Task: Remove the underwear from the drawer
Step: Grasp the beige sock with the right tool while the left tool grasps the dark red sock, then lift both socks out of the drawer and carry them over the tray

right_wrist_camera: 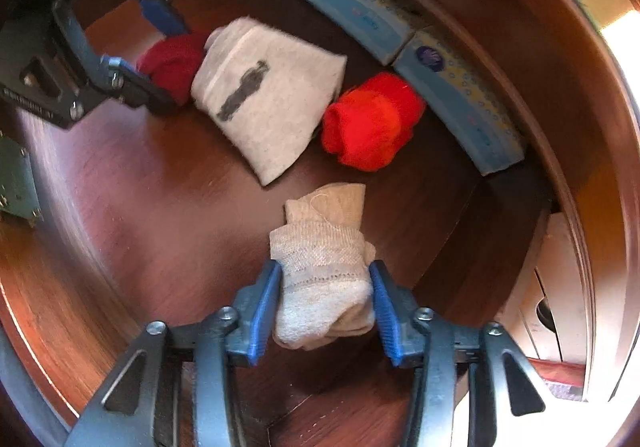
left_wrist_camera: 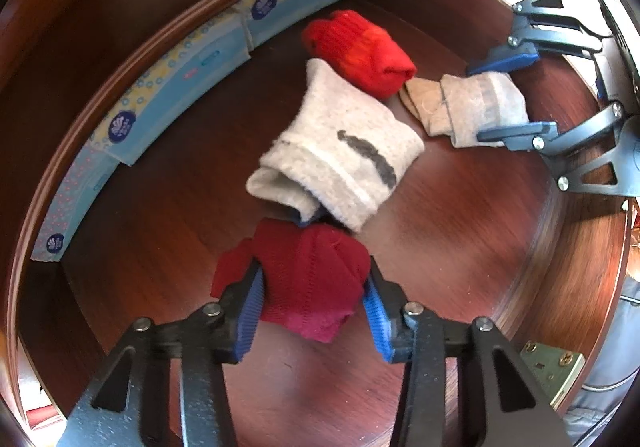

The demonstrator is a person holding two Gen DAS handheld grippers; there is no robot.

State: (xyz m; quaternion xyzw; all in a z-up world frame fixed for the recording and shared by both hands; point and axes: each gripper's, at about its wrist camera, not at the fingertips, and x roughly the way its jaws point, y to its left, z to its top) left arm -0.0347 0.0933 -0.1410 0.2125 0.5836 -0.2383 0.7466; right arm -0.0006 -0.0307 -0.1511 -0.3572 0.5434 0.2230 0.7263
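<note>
We're pointing both tools steeply down into the wooden drawer (left_wrist_camera: 460, 215). Our left gripper (left_wrist_camera: 314, 283) pinches the dark red bundle (left_wrist_camera: 308, 279), blue pads pressed into its sides. Our right gripper (right_wrist_camera: 326, 289) squeezes the beige bundle (right_wrist_camera: 324, 271) the same way. Between the two sits the big grey folded piece (left_wrist_camera: 340, 151), our landmark: the dark red bundle touches its near edge, the bright red roll (left_wrist_camera: 360, 47) lies against its far side, and tissue packs (left_wrist_camera: 168, 79) line the drawer wall beyond it. A brass plate (left_wrist_camera: 554, 371) shows at the drawer's front corner.
</note>
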